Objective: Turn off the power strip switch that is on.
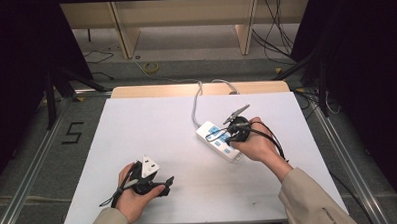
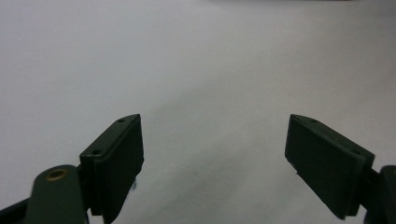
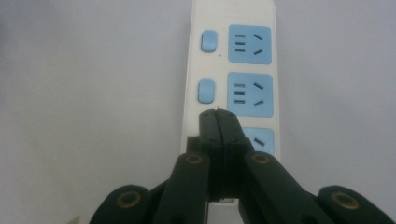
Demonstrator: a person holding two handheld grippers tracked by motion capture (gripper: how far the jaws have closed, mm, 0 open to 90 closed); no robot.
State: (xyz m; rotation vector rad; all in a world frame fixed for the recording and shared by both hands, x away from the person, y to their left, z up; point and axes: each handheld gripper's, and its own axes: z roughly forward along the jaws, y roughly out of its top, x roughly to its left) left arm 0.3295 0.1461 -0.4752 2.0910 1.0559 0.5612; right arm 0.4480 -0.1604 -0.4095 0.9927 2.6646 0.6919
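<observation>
A white power strip (image 1: 215, 136) with blue sockets and blue rocker switches (image 3: 207, 91) lies right of the table's centre. My right gripper (image 1: 228, 137) is over it, held in a hand. In the right gripper view the power strip (image 3: 233, 18) runs away from the camera, and my right gripper (image 3: 218, 116) has its jaws pressed together with nothing between them. Its tip rests over the strip's switch column beside the third socket (image 3: 258, 139), and whatever lies under it is hidden. My left gripper (image 1: 166, 185) sits near the front left of the table. Seen from its own camera, the left gripper (image 2: 215, 140) is open wide above bare white table.
The strip's white cable (image 1: 196, 102) runs to the back edge of the white table (image 1: 137, 129) and drops off it. Beyond the table are a wooden frame (image 1: 123, 29) and loose floor cables (image 1: 279, 34). Metal rails (image 1: 33, 158) flank the table.
</observation>
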